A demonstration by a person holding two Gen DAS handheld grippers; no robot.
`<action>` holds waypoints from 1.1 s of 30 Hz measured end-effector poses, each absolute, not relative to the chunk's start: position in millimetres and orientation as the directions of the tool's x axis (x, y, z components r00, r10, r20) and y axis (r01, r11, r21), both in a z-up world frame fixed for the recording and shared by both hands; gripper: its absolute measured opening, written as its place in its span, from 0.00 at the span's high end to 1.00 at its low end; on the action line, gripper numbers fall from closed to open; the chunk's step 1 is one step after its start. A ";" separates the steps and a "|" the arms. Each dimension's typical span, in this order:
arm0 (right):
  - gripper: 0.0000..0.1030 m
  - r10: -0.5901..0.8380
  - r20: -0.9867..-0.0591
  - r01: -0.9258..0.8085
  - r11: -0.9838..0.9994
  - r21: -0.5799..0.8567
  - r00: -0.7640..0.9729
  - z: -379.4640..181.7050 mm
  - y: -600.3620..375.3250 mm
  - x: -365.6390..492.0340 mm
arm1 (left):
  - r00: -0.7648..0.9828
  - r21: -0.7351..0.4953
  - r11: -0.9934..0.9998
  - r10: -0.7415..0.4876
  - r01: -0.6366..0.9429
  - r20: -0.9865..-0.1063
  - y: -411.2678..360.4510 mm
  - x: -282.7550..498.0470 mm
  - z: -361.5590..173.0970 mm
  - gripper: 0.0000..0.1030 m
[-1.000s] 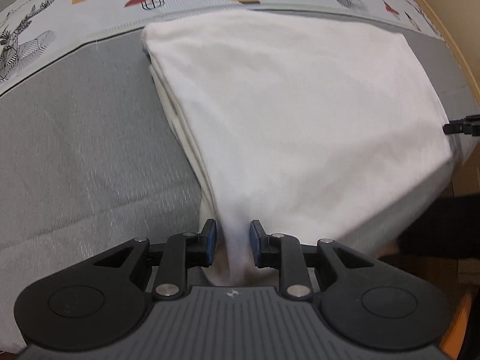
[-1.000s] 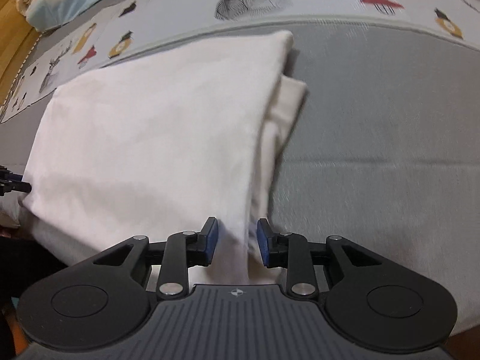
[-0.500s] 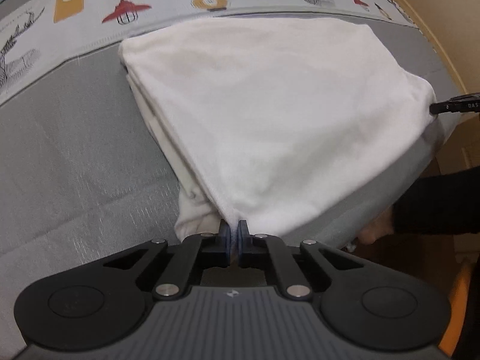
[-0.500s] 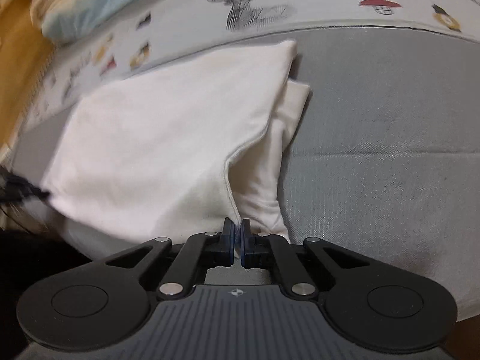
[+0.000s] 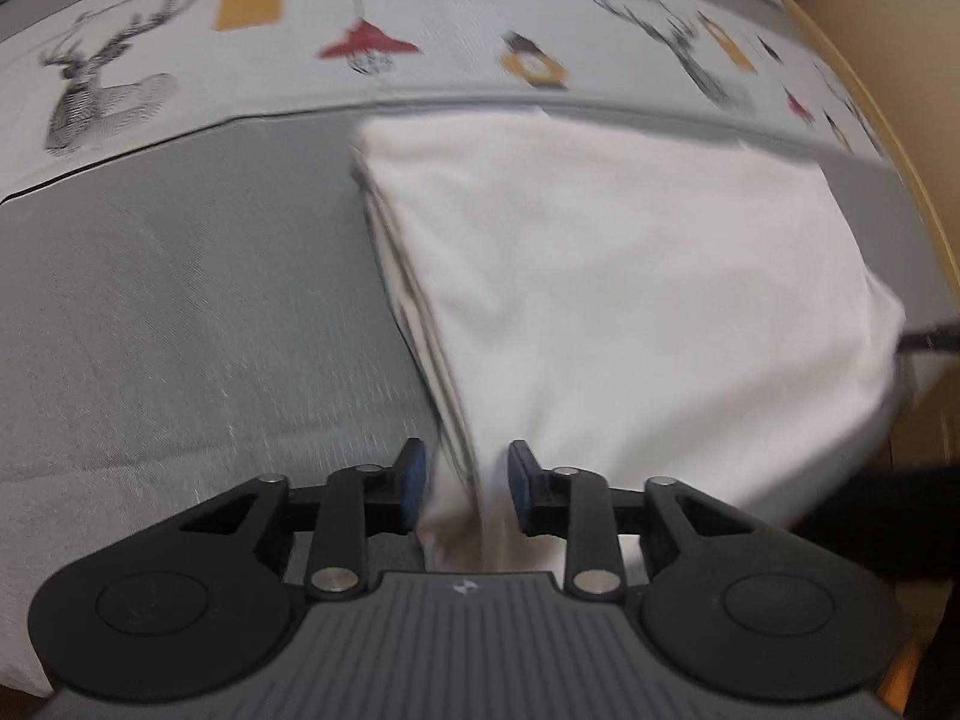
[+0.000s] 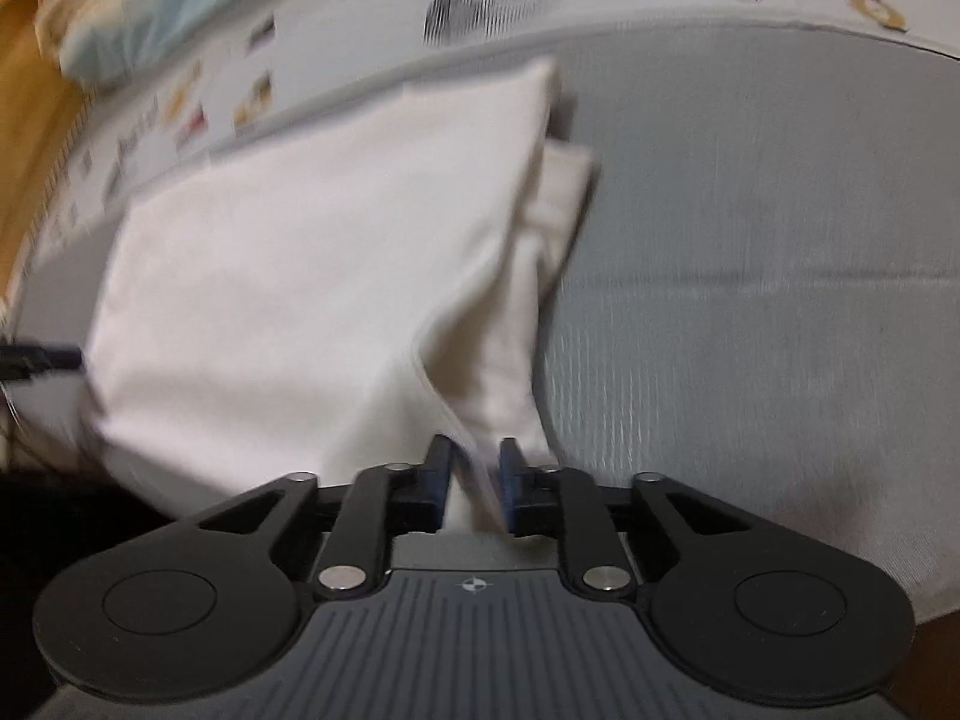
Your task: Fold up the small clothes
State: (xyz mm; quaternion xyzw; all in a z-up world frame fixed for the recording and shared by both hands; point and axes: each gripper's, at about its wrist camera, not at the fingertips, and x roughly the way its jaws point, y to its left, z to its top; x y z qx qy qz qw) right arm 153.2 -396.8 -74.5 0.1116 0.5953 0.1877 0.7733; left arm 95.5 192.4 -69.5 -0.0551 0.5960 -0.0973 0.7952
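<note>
White garment's point(image 5: 630, 300) corner lies between the parted left claw point(image 5: 467, 489).

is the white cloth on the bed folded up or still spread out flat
Folded. The white cloth shows stacked layer edges along its left side, and in the right wrist view a lower layer sticks out past the top one.

No readable text, numbers or brand names anywhere. Only mark: small pale emblem, no letters, on grey ribbed housing of left gripper point(image 5: 465, 480) and of right gripper point(image 6: 474, 483). Bedsheet point(image 5: 180, 48) prints pictorial, blurred, wordless.
</note>
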 end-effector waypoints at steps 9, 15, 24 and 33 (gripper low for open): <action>0.53 0.320 -0.868 0.052 0.929 0.365 0.380 -86.2 -403.6 201.6 | 0.361 -0.293 0.947 -0.228 -0.134 -0.904 190.2 132.3 -86.2 0.53; 0.50 0.330 -0.889 0.092 0.922 0.376 0.318 -117.9 -386.6 225.3 | 0.356 -0.327 0.924 -0.243 -0.197 -0.902 191.8 158.5 -103.1 0.52; 0.87 0.343 -0.861 0.085 0.912 0.401 0.376 -123.3 -370.5 256.6 | 0.373 -0.323 0.928 -0.238 -0.186 -0.897 191.0 186.8 -113.8 0.61; 0.89 0.348 -0.743 0.011 0.902 0.431 0.571 -81.9 -360.7 271.6 | 0.598 -0.321 0.937 -0.180 -0.138 -0.781 191.2 194.6 -75.0 0.91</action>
